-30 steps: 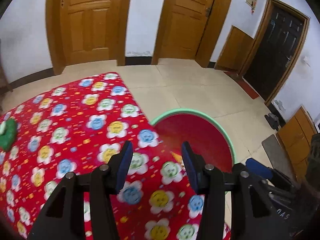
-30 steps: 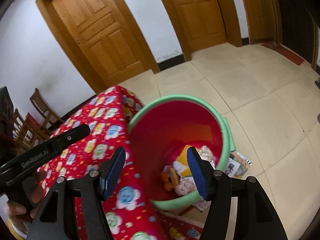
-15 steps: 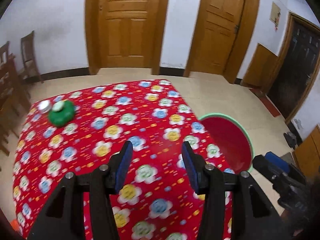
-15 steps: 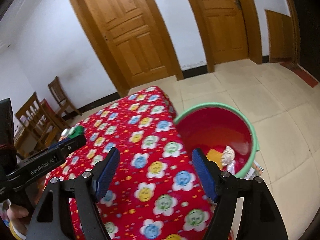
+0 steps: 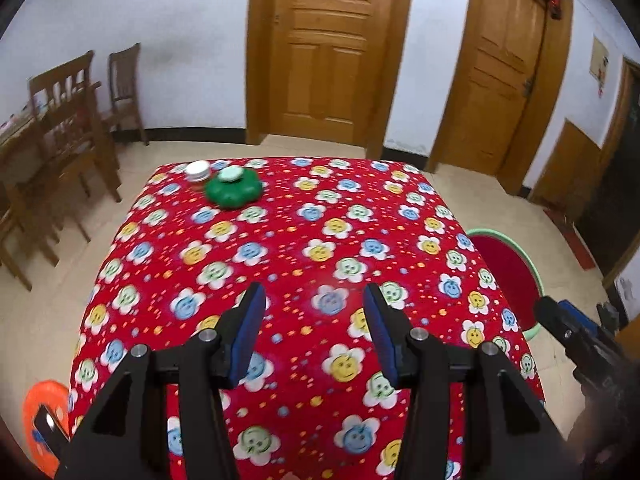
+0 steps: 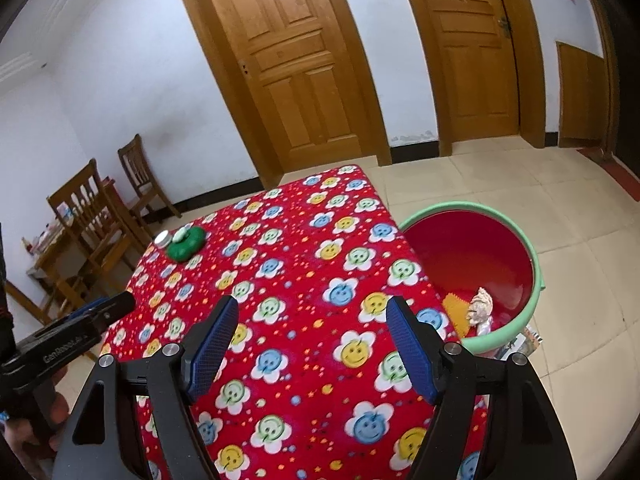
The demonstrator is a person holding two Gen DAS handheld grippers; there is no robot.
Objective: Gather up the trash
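Note:
A red bin with a green rim (image 6: 536, 264) stands on the floor at the table's right side; crumpled paper and orange scraps (image 6: 478, 310) lie inside. It also shows in the left wrist view (image 5: 538, 276). A green flower-shaped container (image 5: 233, 190) and a white-lidded jar (image 5: 198, 172) sit at the far left of the red flowered tablecloth (image 5: 320, 248); both also show in the right wrist view (image 6: 185, 245). My left gripper (image 5: 314, 330) is open and empty above the table's near half. My right gripper (image 6: 310, 344) is open and empty above the table's near right part.
Wooden chairs and a table (image 5: 60, 128) stand at the left by the wall. Two wooden doors (image 5: 332, 52) are behind the table. An orange object (image 5: 42, 416) lies on the floor at the near left. Papers (image 6: 524, 340) lie beside the bin.
Both grippers have pulled back from the bin and swung left over the table. The whole tabletop with the green container has come into view. Both stay open.

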